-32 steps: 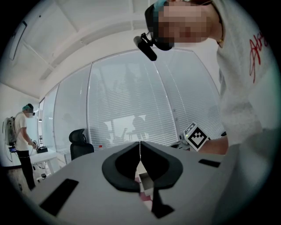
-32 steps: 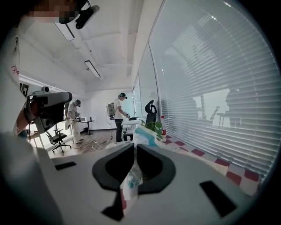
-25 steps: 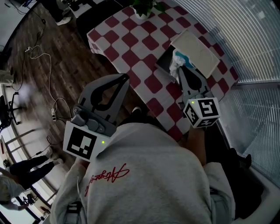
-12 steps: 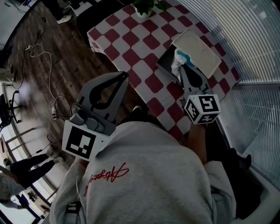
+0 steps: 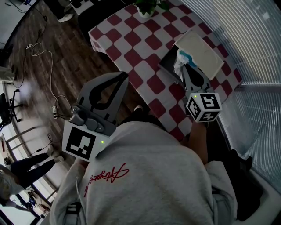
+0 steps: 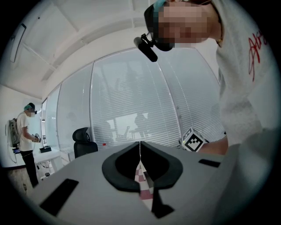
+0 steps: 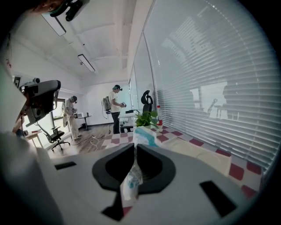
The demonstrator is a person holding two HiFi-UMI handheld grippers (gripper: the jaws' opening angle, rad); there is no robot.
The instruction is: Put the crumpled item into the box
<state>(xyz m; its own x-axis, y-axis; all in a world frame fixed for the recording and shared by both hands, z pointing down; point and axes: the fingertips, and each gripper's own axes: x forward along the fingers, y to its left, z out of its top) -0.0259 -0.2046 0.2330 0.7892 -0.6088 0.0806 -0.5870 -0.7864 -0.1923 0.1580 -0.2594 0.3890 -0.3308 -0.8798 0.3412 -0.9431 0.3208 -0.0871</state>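
Note:
The crumpled item [image 5: 181, 58], a white and teal wad, is pinched in the tips of my right gripper [image 5: 184, 66], which is shut on it. It hangs over the near edge of the dark open box [image 5: 167, 64], whose cream lid [image 5: 198, 47] lies on the far side. In the right gripper view the crumpled item [image 7: 141, 135] sticks out past the closed right gripper [image 7: 135, 146] and also shows between the jaws lower down. My left gripper [image 5: 126, 76] is shut with nothing in it, held off the table's near-left edge over the floor. The left gripper [image 6: 140, 143] points up toward the window blinds.
A red-and-white checked cloth covers the table [image 5: 131, 44]. A potted plant [image 5: 147, 6] stands at its far end. Window blinds [image 5: 246, 39] run along the right. Cables [image 5: 44, 66] lie on the wooden floor at left. Other people [image 7: 116, 107] stand further back in the room.
My right gripper has edged a little further toward the box with the crumpled item still in it. The left gripper has barely moved.

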